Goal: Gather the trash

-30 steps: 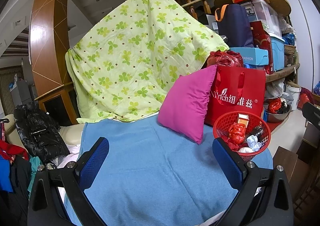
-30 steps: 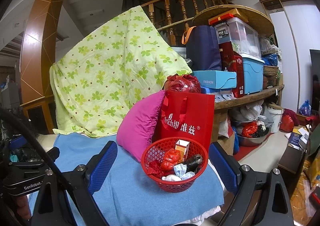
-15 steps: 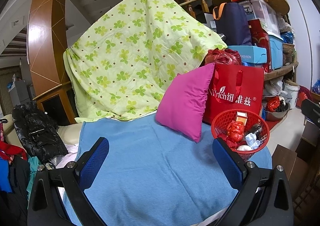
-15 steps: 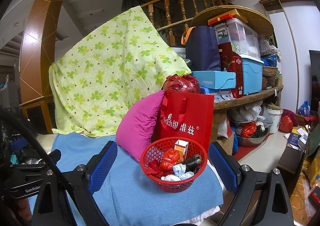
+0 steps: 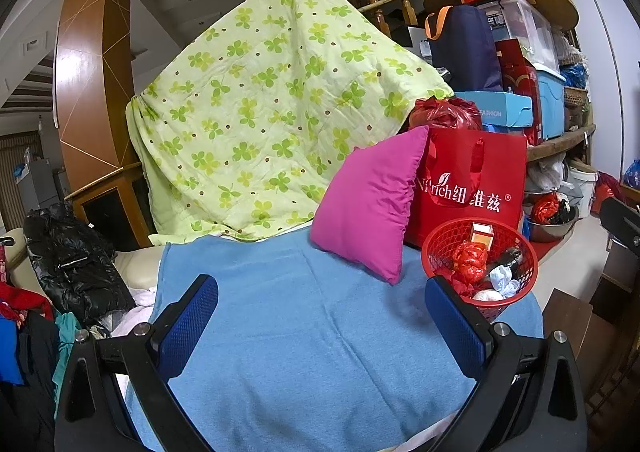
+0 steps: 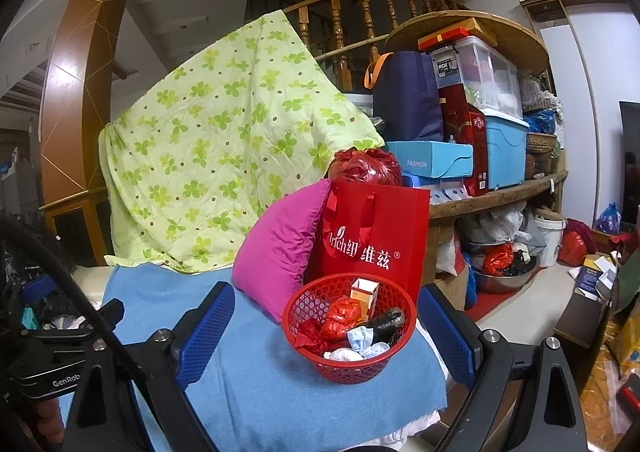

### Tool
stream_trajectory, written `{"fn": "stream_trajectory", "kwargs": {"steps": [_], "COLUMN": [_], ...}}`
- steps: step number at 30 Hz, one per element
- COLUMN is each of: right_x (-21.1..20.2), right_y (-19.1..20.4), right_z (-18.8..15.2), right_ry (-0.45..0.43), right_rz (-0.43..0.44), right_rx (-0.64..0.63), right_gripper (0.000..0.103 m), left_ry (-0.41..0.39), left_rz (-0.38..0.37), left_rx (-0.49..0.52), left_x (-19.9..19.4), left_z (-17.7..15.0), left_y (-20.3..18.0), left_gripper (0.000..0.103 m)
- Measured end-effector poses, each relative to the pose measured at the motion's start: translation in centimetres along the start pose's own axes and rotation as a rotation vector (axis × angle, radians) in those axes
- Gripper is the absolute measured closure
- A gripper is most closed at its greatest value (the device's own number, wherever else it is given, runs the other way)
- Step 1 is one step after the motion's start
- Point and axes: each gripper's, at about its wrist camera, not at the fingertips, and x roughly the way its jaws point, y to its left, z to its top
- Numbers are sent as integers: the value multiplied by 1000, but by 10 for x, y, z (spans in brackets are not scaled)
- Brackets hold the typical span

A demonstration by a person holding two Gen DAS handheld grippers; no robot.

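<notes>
Landmark for all positions: the red basket, standing on the blue towel at its right-hand end. Right gripper: jaws spread wide, nothing between the pads; the basket sits directly ahead of it, framed between the two blue pads and slightly beyond their tips, not touching either. Left gripper: likewise spread and empty, facing bare towel, with the basket off to its right, just behind its right-hand pad. Judgement: the right hand is the nearer and squarer to the basket. Contents of the basket: crumpled red plastic, white and pale blue wads, a dark bottle-like item lying with its long axis left to right and slightly raised at the right, and a small carton upright at the back. No loose trash is visible on the towel around the basket. Immediately behind the basket: a pink cushion and a red paper bag, both leaning close to its rear rim. Beyond these: a green clover quilt.
</notes>
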Motion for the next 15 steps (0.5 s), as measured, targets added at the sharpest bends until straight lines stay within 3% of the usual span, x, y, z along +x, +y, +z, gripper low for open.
{"fn": "stream_trajectory", "kwargs": {"steps": [15], "right_x": [-1], "right_y": [13], "right_z": [3], "right_ry": [2], "right_rz": [3], "right_rx": [-17], "right_gripper": [8], "left_ry": [2], "left_rz": [0], "left_rx": [-8], "left_x": [2], "left_z": [-3], "left_y": [2], "left_gripper": [0]}}
